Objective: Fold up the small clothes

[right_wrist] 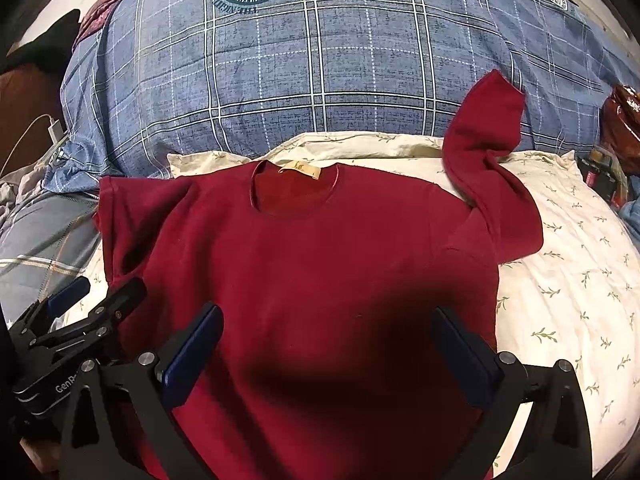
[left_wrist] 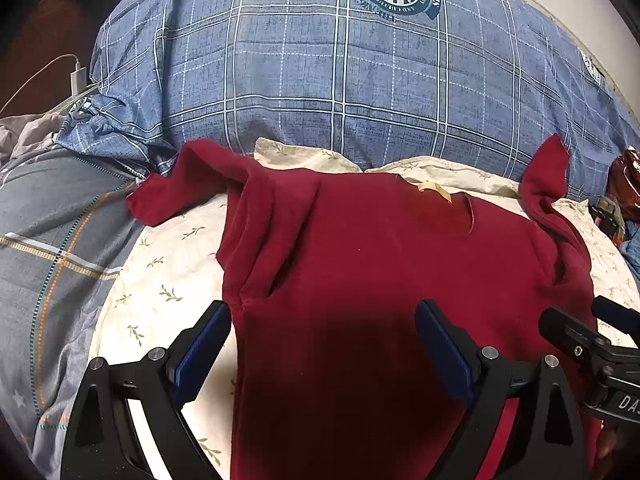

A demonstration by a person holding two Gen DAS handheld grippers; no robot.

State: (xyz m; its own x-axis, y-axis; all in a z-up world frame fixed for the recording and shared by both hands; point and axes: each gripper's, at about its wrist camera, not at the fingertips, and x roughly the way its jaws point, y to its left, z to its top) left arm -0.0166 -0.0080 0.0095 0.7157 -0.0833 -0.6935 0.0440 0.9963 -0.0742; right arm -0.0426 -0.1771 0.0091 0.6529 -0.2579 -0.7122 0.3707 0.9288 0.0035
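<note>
A dark red short-sleeved shirt (left_wrist: 380, 264) (right_wrist: 304, 264) lies spread on the cream leaf-print bedding, collar and tan neck label (right_wrist: 300, 168) facing away from me. Its left sleeve (left_wrist: 180, 184) reaches toward the grey quilt. Its right sleeve (right_wrist: 488, 140) bends up onto the blue plaid quilt. My left gripper (left_wrist: 322, 344) hovers open over the shirt's lower left part, its left blue pad near the side seam. My right gripper (right_wrist: 328, 356) is open over the lower middle of the shirt. Neither holds cloth. Each gripper shows at the edge of the other's view: left gripper (right_wrist: 96, 294), right gripper (left_wrist: 586, 318).
A bulky blue plaid quilt (left_wrist: 320, 72) with a round emblem rises behind the shirt. A grey plaid cover (left_wrist: 52, 240) lies left, and a white charger with cable (left_wrist: 76, 76) sits beyond it. A shiny brown package (right_wrist: 620, 120) and small clutter sit at the right. Cream sheet (right_wrist: 568, 280) shows right of the shirt.
</note>
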